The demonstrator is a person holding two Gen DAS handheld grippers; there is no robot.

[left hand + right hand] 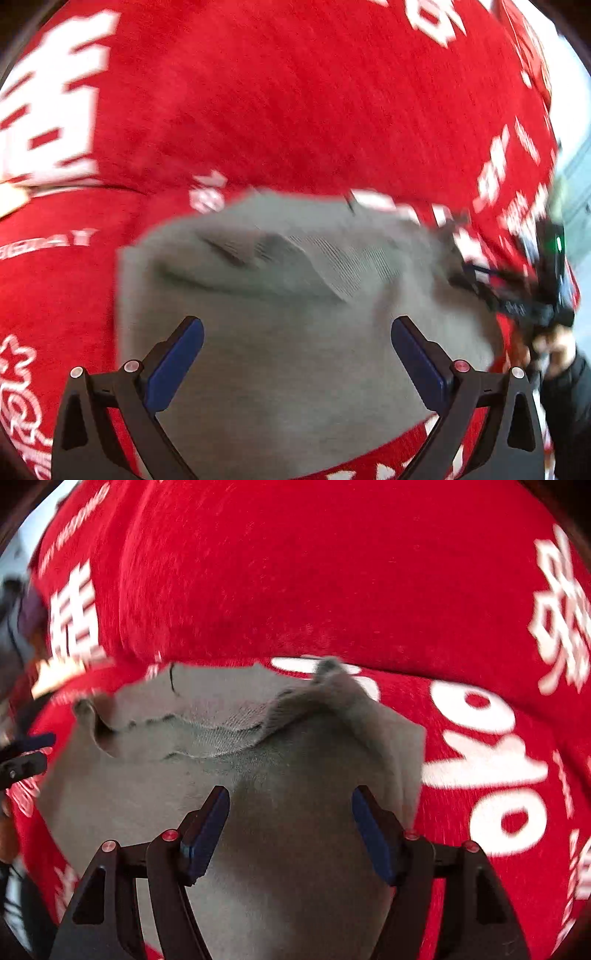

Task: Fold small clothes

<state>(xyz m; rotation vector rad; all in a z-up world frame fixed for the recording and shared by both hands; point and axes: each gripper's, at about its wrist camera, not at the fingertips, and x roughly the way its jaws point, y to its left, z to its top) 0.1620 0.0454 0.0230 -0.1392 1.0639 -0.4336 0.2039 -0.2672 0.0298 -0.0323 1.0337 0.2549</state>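
Grey garment [295, 332] laid on red printed cloth [295, 92]. Left gripper [297, 363], right gripper [290, 830]: fingers spread, nothing pinched, garment directly beneath both; ribbed hem beyond fingertips.

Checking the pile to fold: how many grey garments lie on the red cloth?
1. A single grey garment lies crumpled on the red printed cloth, directly under both open tools. Others could be hidden outside these close views.

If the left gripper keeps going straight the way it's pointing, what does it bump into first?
Probably the grey garment. The left gripper points down at it with jaws open and nothing between them. The red cloth lies underneath. Blur makes the depth uncertain.
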